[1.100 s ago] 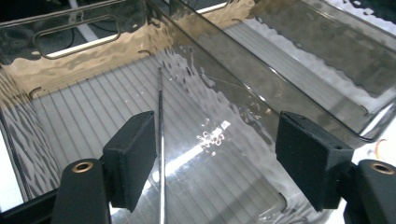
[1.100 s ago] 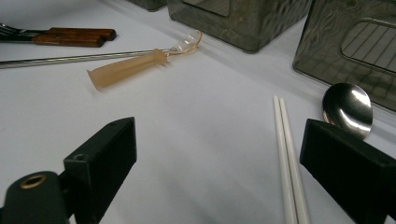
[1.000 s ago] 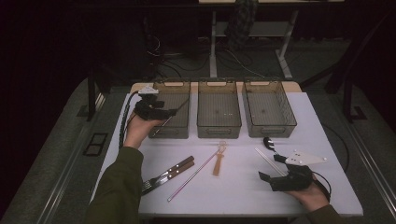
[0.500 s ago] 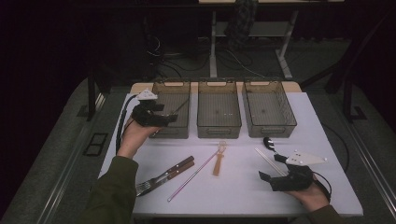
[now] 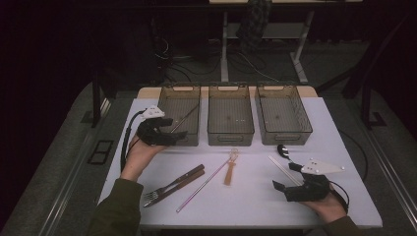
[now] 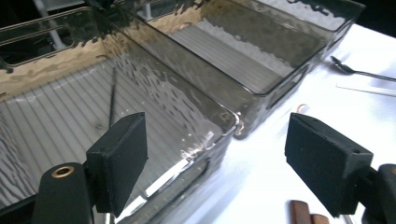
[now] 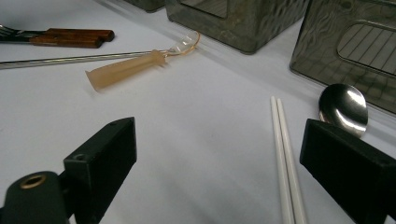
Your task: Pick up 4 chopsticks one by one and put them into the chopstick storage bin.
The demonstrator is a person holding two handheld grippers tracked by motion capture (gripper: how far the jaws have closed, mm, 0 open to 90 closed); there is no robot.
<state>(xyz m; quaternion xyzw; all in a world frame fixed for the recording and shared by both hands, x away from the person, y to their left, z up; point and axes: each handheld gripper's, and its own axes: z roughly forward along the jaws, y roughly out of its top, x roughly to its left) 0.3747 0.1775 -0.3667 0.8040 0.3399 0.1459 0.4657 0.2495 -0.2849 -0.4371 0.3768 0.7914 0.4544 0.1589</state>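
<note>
1. Left gripper [image 5: 164,132] sits at the front left corner of the left bin [image 5: 178,98], jaws apart with nothing between them; they have just been opening a bit wider
2. A second ago this gripper was over the bin's front end; now it is pulled back toward the table's left edge, clear of the bin wall
3. A thin dark stick [image 6: 112,95] lies loose on the ribbed floor of the left bin, leaning toward its right wall in the high view; likely just dropped there, so that item looks sorted
4. Right gripper [image 5: 287,179] rests near the table's front right corner, jaws wide apart, holding nothing; no change from before
5. Just ahead of it: white chopsticks [image 7: 282,154] and a metal spoon [image 7: 343,102], side by side, not touching the jaws
6. Left on the table near the front middle: fork [image 5: 172,186] with wooden handle, a thin metal straw [image 5: 204,184], a tan-handled utensil [image 5: 229,167]
7. Middle bin [image 5: 230,96] and right bin [image 5: 281,96] look empty
8. Judgement: one item binned, most remain; left hand probably goes for the fork next
</note>
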